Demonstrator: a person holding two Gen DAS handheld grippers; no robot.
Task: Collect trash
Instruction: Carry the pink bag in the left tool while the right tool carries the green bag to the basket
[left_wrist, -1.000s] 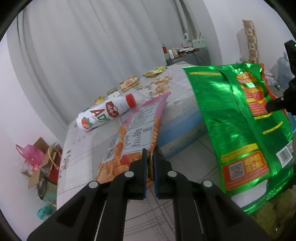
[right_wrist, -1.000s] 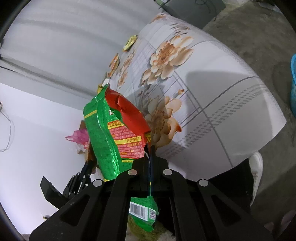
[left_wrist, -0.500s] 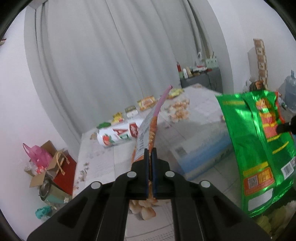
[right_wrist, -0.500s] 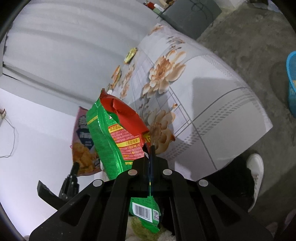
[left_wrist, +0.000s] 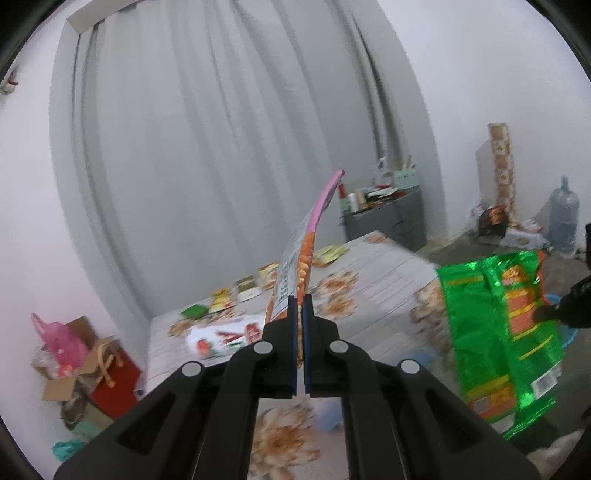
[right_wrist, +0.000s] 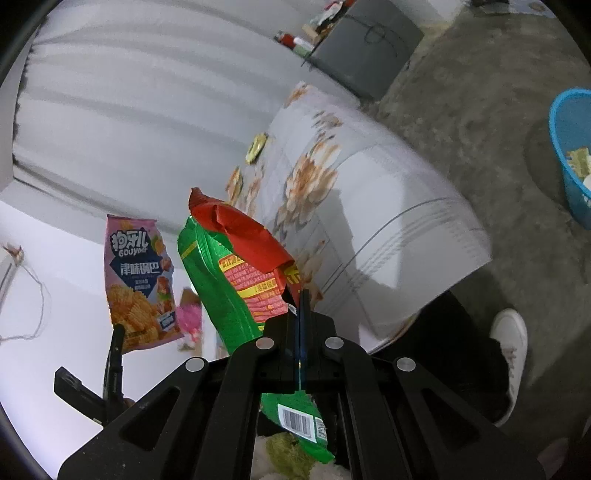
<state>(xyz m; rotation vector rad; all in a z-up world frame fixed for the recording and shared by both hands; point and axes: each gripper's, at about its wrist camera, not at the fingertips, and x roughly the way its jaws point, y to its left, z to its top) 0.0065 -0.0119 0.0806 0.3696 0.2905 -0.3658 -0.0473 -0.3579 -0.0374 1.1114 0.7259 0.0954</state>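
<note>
My left gripper is shut on a pink snack bag, which stands edge-on above the floral table. The right wrist view shows that same pink snack bag hanging at the left, held up by the left gripper. My right gripper is shut on a green and red snack bag. In the left wrist view the green bag hangs at the right with the right gripper pinching its edge. A white drink bottle with a red cap lies on the table.
Several small wrappers lie along the table's far edge. A blue basket with some trash stands on the floor at the right. A person's white shoe is beside the table. Boxes and a pink bag sit at the left wall.
The left gripper lifted the pink snack bag off the table, so it now stands high and edge-on. The right gripper carried the green bag sideways, and the blue basket came into view.
</note>
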